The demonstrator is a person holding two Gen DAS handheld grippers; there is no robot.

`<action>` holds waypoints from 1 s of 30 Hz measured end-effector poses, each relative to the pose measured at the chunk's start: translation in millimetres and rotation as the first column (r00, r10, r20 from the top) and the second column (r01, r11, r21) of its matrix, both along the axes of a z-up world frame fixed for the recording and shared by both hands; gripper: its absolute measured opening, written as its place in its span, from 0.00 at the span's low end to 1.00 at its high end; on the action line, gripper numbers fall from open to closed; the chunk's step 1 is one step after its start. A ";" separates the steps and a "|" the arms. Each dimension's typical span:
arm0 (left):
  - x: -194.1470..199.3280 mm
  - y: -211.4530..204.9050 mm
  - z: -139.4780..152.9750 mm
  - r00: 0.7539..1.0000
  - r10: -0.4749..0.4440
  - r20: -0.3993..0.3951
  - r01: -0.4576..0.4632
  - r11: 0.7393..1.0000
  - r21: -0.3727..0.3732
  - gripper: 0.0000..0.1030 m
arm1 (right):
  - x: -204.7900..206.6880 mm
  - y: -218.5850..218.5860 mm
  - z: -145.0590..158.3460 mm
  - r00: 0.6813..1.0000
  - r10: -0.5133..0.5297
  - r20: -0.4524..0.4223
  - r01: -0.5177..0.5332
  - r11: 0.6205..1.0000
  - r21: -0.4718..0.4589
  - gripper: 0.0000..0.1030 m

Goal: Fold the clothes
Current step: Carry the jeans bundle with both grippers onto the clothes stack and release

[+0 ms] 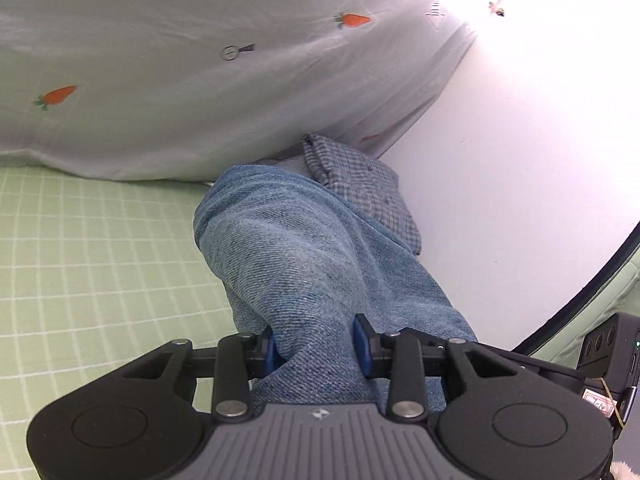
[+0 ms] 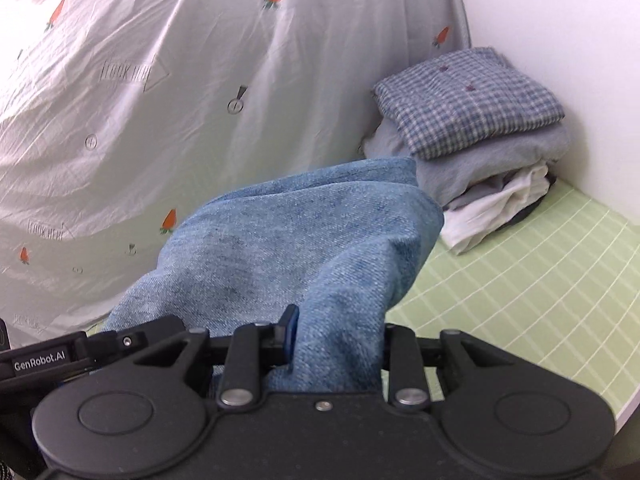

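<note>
Left wrist: jeans bunched between the left hand-held gripper fingers.

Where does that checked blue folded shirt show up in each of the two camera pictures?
Left wrist view: the checked shirt sits just right of centre, partly hidden behind the jeans.
Right wrist view: the checked shirt lies upper right, on top of a stack of folded clothes.
Shared landmark: the carrot-print sheet hanging behind it.

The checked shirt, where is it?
The checked shirt tops the folded pile in the right wrist view's right corner, by the white wall, just behind the jeans.
</note>
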State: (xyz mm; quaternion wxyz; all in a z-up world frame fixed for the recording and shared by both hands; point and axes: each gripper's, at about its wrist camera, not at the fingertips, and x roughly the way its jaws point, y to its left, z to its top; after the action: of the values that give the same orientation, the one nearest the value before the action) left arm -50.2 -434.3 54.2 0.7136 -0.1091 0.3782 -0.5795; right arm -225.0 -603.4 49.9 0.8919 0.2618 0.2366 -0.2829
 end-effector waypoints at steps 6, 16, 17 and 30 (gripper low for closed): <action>-34.5 -109.0 30.1 0.999 0.042 0.013 -0.040 0.993 -0.115 0.36 | -46.5 -100.6 35.5 0.998 0.001 0.069 0.007 0.994 -0.113 0.27; -42.5 -281.3 96.4 0.996 0.078 0.049 -0.060 0.953 -0.297 0.36 | -59.1 -266.8 120.9 0.982 0.057 0.180 0.002 0.950 -0.312 0.27; -35.8 -296.9 102.2 0.995 0.083 0.063 -0.061 0.952 -0.300 0.36 | -51.2 -283.5 125.0 0.980 0.059 0.191 0.006 0.946 -0.323 0.27; 42.0 -417.2 -6.9 0.931 0.285 0.230 -0.310 0.947 0.080 0.82 | 91.7 -397.0 -19.2 0.981 -0.183 -0.064 0.123 0.842 -0.525 0.52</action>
State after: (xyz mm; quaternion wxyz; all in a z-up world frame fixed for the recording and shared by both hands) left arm -8.2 -851.4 47.4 0.8350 -0.0603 0.3105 -0.4502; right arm -133.3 -1000.4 30.7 0.8892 0.0138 0.1794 -0.4206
